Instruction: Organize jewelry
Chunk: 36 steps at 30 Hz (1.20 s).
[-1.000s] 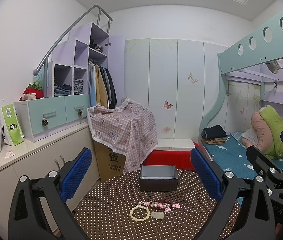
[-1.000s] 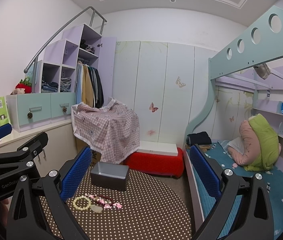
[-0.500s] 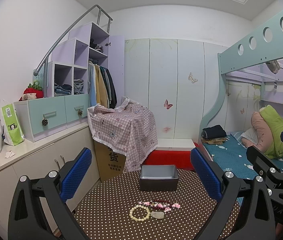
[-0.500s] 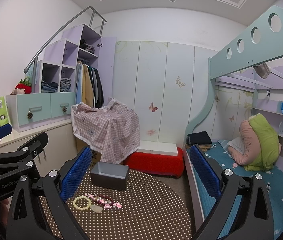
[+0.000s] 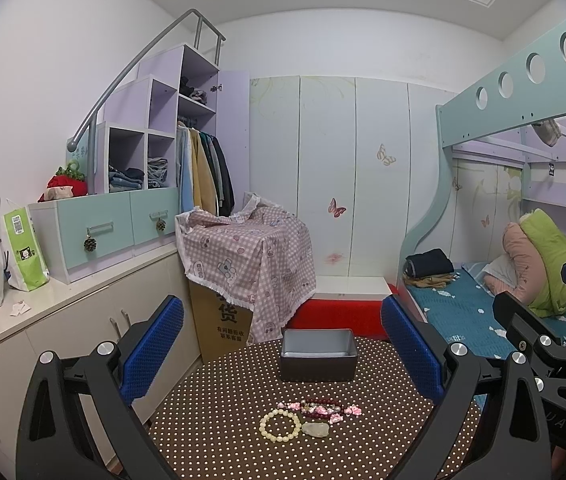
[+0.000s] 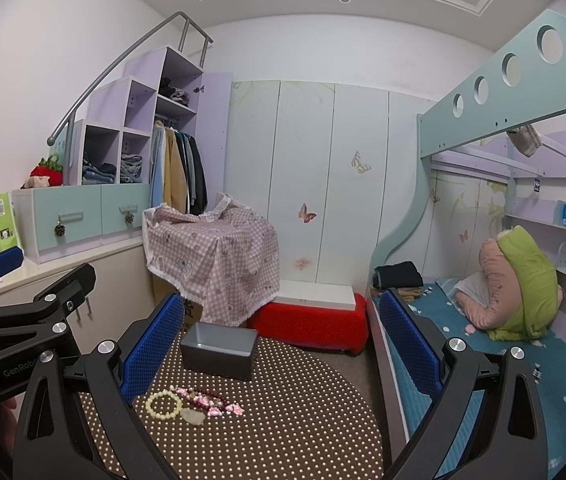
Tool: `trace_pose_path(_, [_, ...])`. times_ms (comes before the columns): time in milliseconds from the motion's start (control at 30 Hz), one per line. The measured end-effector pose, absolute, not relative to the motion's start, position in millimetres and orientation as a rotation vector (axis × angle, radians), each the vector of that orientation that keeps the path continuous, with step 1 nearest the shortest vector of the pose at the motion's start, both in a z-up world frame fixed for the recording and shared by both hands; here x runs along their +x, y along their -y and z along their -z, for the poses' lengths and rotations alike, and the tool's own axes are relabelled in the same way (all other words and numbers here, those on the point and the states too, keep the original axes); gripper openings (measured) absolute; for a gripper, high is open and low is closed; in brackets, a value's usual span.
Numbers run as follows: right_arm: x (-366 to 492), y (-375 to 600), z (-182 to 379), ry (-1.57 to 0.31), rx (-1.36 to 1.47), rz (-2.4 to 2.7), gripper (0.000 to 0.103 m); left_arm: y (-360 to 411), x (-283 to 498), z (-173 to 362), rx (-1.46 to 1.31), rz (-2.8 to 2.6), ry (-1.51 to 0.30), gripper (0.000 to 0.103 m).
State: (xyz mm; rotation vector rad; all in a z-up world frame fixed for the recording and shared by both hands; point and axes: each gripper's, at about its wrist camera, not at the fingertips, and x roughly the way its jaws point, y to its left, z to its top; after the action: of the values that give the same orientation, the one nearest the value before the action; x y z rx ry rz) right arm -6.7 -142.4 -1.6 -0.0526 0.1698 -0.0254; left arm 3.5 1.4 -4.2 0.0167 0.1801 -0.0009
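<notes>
A round table (image 5: 223, 440) with a brown polka-dot cloth holds the jewelry. A cream bead bracelet (image 5: 280, 423) lies beside a pale stone pendant (image 5: 315, 429), with a pink flower bracelet (image 5: 325, 409) and a dark red bead bracelet (image 5: 319, 402) just behind. An open grey box (image 5: 318, 354) stands at the table's far edge. My left gripper (image 5: 282, 354) hovers open above the table, holding nothing. My right gripper (image 6: 281, 354) is also open and holds nothing; the jewelry (image 6: 193, 402) and box (image 6: 218, 350) lie to its lower left. Each gripper shows in the other's view.
A cardboard box under a pink checked cloth (image 5: 249, 256) stands behind the table, next to a red bench (image 5: 339, 314). A white counter (image 5: 43, 300) with bags runs along the left. A bunk bed (image 5: 483, 312) with pillows is on the right.
</notes>
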Motion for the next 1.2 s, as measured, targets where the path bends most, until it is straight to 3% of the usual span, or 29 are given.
trace_pose_path(1200, [6, 150, 25, -0.185, -0.048, 0.022, 0.095, -10, 12, 15, 0.02, 0.002, -0.202, 0.096])
